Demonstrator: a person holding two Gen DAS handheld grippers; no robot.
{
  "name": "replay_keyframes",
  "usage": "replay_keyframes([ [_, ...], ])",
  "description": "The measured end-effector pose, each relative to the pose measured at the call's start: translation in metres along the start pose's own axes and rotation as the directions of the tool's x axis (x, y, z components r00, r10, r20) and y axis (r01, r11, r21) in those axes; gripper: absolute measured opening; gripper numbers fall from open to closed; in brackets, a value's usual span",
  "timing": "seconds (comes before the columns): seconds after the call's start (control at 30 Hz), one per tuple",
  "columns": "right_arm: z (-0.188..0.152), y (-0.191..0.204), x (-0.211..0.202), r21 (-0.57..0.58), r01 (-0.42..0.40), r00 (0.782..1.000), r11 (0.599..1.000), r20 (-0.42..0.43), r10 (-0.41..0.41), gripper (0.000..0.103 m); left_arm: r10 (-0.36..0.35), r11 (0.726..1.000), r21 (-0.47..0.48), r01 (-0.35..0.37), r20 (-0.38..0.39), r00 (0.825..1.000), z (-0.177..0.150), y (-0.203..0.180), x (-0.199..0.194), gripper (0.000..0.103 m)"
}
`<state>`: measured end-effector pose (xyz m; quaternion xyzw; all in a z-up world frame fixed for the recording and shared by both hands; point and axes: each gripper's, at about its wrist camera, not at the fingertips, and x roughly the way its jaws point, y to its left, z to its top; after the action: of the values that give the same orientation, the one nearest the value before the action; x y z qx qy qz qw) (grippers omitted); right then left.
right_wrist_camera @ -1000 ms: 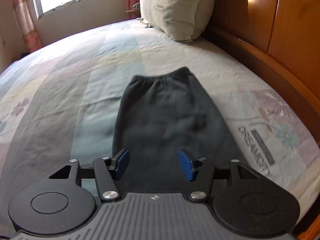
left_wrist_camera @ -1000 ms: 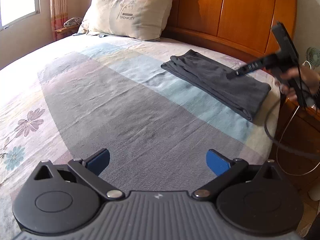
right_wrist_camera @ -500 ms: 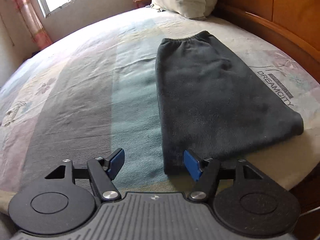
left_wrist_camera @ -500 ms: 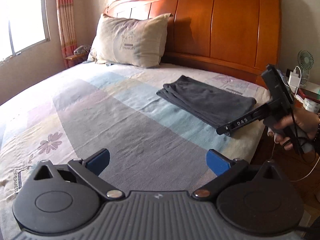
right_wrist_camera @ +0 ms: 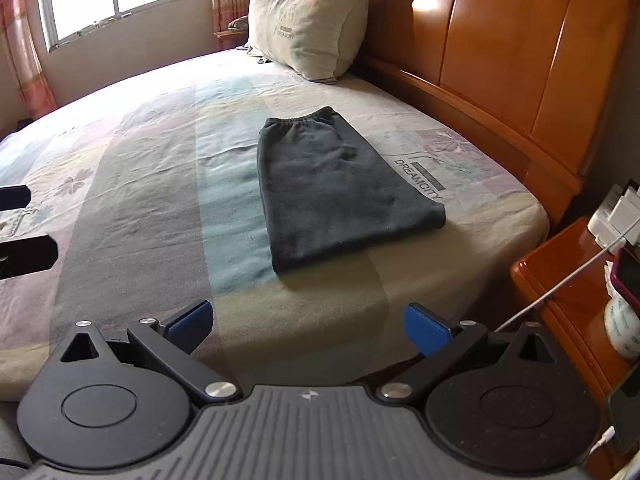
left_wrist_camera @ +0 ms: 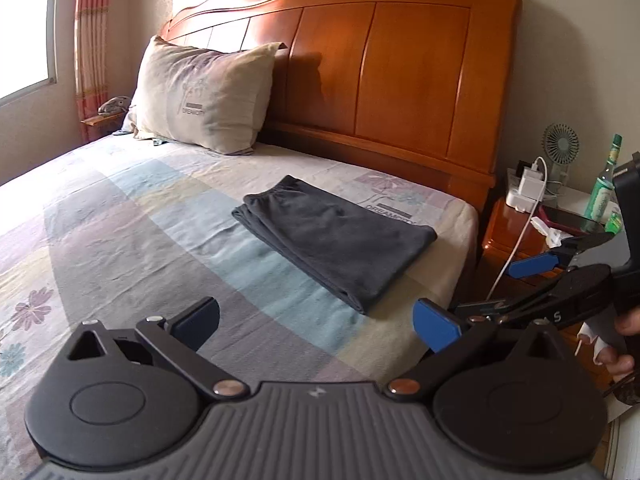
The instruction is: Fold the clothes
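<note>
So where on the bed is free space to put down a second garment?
The striped sheet lies bare from the folded dark grey garment toward the window side, and between it and the beige pillow. The wooden nightstand is crowded with chargers and cables. Both grippers, left and right, hang open, off the cloth.

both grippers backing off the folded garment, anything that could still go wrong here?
The folded dark garment lies near the bed's edge, so a nudge might slide it off. The right gripper, open, hangs beside the nightstand, where a white cable and green bottle could snag or tip.
</note>
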<state>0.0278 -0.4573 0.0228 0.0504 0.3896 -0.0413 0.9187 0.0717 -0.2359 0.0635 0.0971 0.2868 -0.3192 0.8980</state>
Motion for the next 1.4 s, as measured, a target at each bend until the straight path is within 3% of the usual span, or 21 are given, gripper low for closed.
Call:
replay_keyframes([
  [0.23,-0.015,0.007,-0.022,0.006,0.029,1.000,1.000,-0.005,-0.029,0.103,-0.055,0.998,-0.033,0.054,-0.035,0.998,-0.002,-0.019,0.001,0.102],
  [0.5,-0.018,0.013,-0.045,0.070,0.039,0.998,0.997,0.043,-0.042,0.103,-0.023,0.995,-0.101,0.014,-0.085,0.996,-0.004,-0.019,-0.012,0.102],
  [0.83,-0.021,0.024,-0.062,0.064,0.047,0.996,0.997,0.068,-0.051,0.103,0.010,0.989,-0.141,-0.036,-0.177,0.984,-0.008,-0.014,-0.014,0.102],
  [1.4,-0.015,0.024,-0.066,0.071,0.051,0.995,0.996,0.083,-0.057,0.103,-0.014,0.990,-0.140,-0.013,-0.186,0.983,-0.006,-0.017,-0.011,0.102],
])
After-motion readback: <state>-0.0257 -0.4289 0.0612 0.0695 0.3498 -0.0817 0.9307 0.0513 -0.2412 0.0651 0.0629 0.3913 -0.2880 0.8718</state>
